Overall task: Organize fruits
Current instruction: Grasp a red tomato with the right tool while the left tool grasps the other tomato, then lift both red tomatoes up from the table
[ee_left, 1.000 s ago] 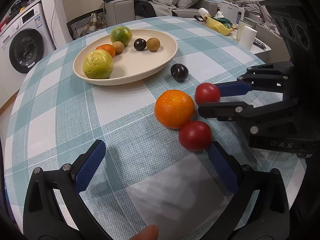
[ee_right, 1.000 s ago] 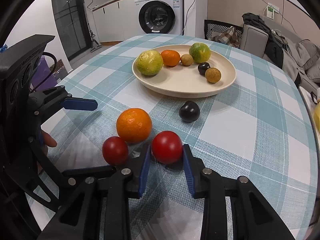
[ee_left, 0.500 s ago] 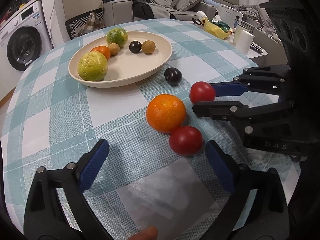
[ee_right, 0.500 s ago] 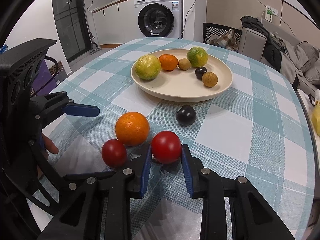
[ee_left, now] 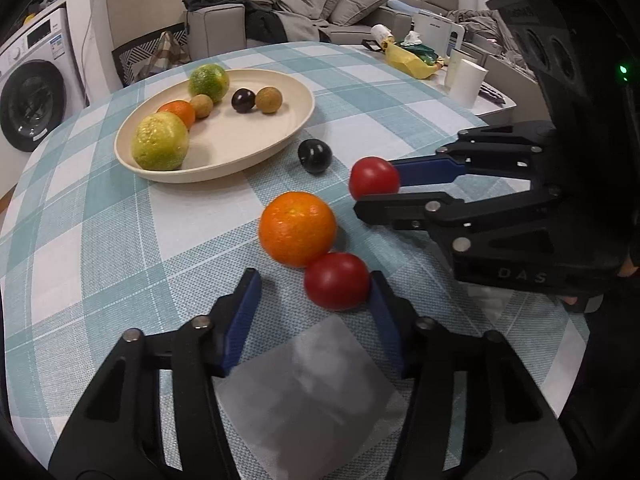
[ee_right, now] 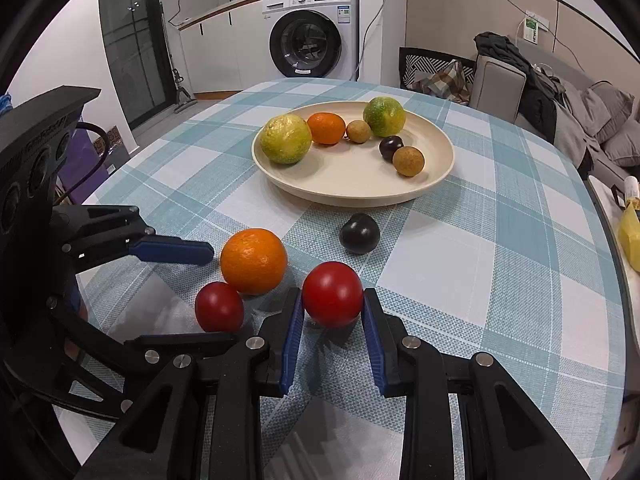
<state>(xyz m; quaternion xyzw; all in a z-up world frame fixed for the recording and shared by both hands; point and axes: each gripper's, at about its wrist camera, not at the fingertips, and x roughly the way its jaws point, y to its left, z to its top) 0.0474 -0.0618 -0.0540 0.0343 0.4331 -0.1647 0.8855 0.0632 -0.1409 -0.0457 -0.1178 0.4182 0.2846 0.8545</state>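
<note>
Blue-padded fingers of my right gripper clamp one red tomato; my left gripper has just been closing around the other tomato, one pad touching, not yet pinched. Next I'd finish that grip and carry both to the plate. Touching the left tomato, the orange crowds it; a dark plum lies just before the plate on the worktop.

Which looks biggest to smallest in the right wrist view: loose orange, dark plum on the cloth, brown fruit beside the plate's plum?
1. Loose orange
2. Dark plum
3. Brown fruit, though it sits farther away, so this is unsure.
</note>
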